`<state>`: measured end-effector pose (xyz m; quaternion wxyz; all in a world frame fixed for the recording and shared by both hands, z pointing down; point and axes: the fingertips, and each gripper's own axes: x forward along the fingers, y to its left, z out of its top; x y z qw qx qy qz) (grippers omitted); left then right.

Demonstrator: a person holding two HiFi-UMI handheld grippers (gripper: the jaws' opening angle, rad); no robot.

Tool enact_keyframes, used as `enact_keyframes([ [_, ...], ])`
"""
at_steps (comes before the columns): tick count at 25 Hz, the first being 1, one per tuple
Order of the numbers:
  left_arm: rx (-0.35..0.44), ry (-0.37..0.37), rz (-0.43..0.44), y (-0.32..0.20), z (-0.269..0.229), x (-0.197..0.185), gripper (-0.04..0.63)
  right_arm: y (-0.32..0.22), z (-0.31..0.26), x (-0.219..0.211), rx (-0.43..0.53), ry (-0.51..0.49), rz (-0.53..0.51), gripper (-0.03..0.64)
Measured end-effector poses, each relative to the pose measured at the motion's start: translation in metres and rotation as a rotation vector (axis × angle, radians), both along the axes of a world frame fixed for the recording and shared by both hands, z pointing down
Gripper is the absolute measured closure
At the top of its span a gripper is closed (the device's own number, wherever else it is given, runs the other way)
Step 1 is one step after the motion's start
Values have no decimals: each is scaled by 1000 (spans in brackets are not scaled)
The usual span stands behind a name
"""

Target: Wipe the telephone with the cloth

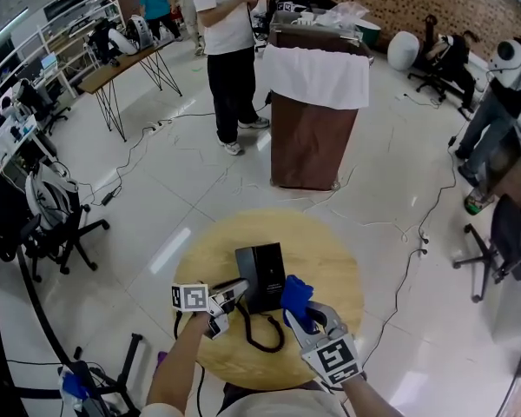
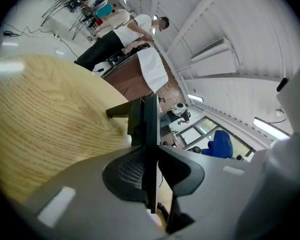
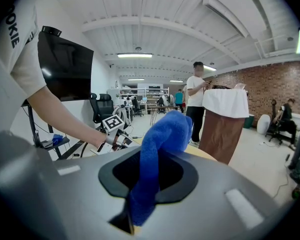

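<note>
At the left of the round wooden tabletop point(image 1: 334, 254), near its near edge, the left gripper point(image 1: 233, 292) reaches in from the person's forearm. Its jaws stand narrow, closed on a thin black edge of the telephone point(image 1: 260, 274). In the left gripper view, that dark panel runs straight up between the two pads, with the wood grain of the tabletop spreading away to the left.

The telephone sits roughly in the middle of the tabletop, a little toward the near edge. It is a black, boxy set, and its dark cord point(image 1: 262, 342) loops from its base toward the near edge.

Just to the right of the telephone is the blue cloth point(image 1: 295, 292), bunched up and pinched in the right gripper point(image 1: 300, 313). The right gripper view shows those jaws clamped on the lower part of the fabric, with the rest standing up above them in a soft fold. From the head view the cloth is close against the telephone's right side, but I cannot tell whether it touches.

As for progress, the preparation looks finished: the cloth is in the grip, the telephone appears to be steadied from its left side, and the two are brought together. No wiping shows on the set itself, so I judge that the wiping, across the top and sides, is all to come.
</note>
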<state>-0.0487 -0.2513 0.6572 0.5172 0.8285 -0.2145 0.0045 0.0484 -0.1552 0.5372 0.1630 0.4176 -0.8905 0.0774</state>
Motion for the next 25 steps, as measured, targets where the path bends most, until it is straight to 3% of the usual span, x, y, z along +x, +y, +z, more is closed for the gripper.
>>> enact_keyframes([
  [19, 137, 116, -140, 17, -113, -5, 532, 10, -44, -29, 111, -47, -48, 555],
  [25, 203, 85, -182, 31, -145, -10, 532, 25, -59, -43, 154, -63, -44, 555],
])
